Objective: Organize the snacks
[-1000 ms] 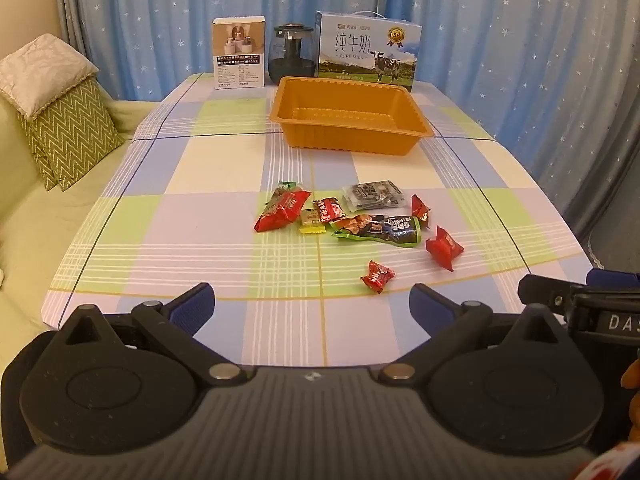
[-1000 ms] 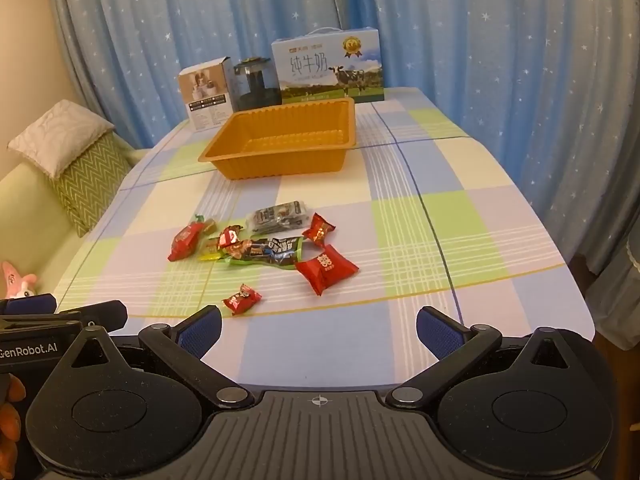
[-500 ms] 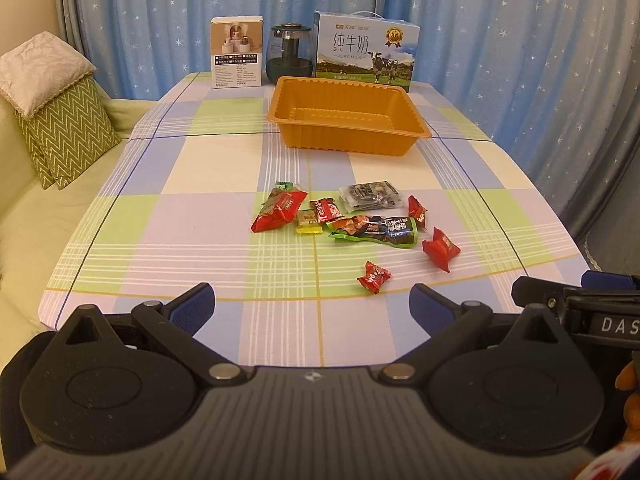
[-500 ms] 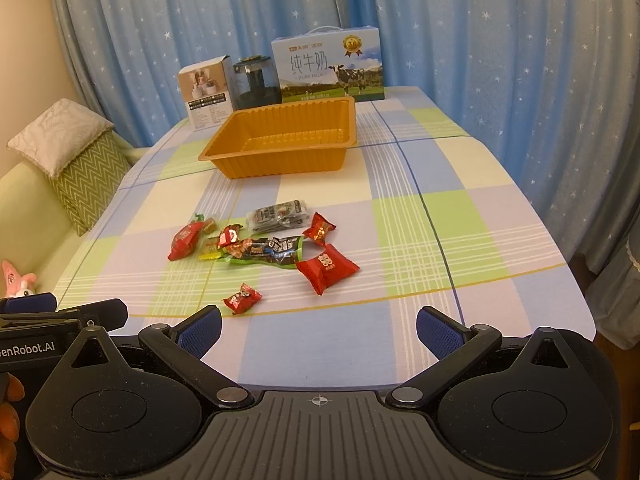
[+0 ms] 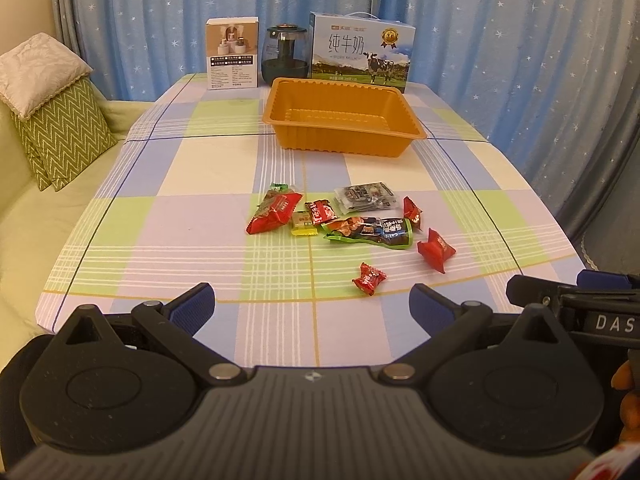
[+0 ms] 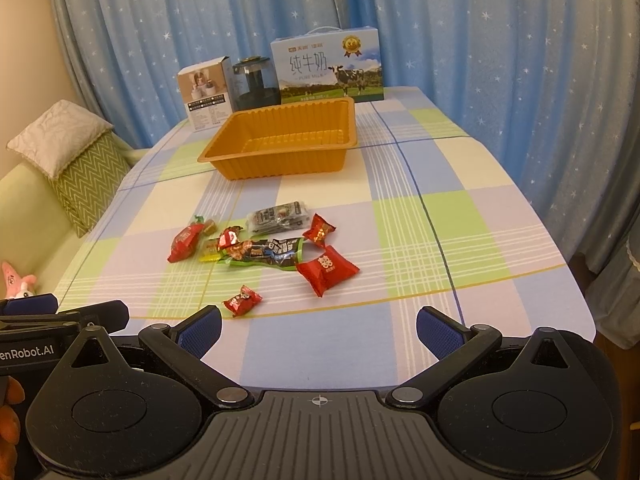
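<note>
table (image 5: 168, 216): plaid cloth, blue/green/cream squares; everything i work w/ sits on it.
tray (image 5: 340, 136): orange plastic, far half of table, nothing inside that i can see.
milk carton box (image 5: 360, 52): behind tray at far edge, cow print on front.
jar (image 5: 285, 54): dark glass, left of the milk box, next to a small white box (image 5: 232, 54).
my left gripper (image 5: 312, 306): fingers spread wide, holding nothing, hovering over near table edge.
my right gripper (image 6: 318, 326): also spread wide, nothing in it, near edge too, beside the left one.
snack pile: mid table, between tray & my grippers, well apart from tray.
green-edged packet (image 5: 370, 232): longest one, lying flat in centre of pile.
grey packet (image 5: 366, 196): just behind it, tray side.
long red packet (image 5: 274, 212): left end of pile, angled.
red square packet (image 6: 326, 270): right side, just beside green-edged packet.
small yellow candy (image 5: 304, 224): touching a red one next to it.
small red candy (image 5: 369, 278): alone, nearest my grippers, apart from the rest.
</note>
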Demonstrator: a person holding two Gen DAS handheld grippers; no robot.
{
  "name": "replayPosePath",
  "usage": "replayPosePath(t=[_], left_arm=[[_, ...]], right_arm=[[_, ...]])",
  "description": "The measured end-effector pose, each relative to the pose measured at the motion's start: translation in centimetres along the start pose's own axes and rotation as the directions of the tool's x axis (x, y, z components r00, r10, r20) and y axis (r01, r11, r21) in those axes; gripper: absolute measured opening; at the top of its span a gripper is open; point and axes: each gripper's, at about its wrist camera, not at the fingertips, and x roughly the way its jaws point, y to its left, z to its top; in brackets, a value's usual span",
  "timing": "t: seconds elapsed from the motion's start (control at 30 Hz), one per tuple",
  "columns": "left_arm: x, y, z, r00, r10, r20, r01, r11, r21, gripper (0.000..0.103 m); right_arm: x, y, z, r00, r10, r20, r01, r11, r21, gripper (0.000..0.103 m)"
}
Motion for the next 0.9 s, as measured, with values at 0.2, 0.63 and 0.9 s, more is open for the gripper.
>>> replayPosePath(t=[0.2, 0.63, 0.9], left_arm=[[-0.06, -0.07, 0.05, 1.000, -0.003, -0.002, 0.003, 1.000, -0.001, 0.103], [-0.04, -0.16, -0.19, 1.000, -0.008, 0.000, 0.008, 1.000, -0.003, 0.103], [-0.09, -0.17, -0.25, 1.000, -0.011, -0.002, 0.011, 1.000, -0.005, 0.103]], right_arm=[[-0.14, -0.13, 0.04, 1.000, 0.001, 0.000, -0.001, 1.000, 0.002, 0.103], [-0.14, -0.16, -0.01, 1.000, 0.002, 0.001, -0.002, 1.000, 0.002, 0.103], [-0.14, -0.15, -0.05, 1.000, 0.001, 0.001, -0.001, 1.000, 0.002, 0.103]])
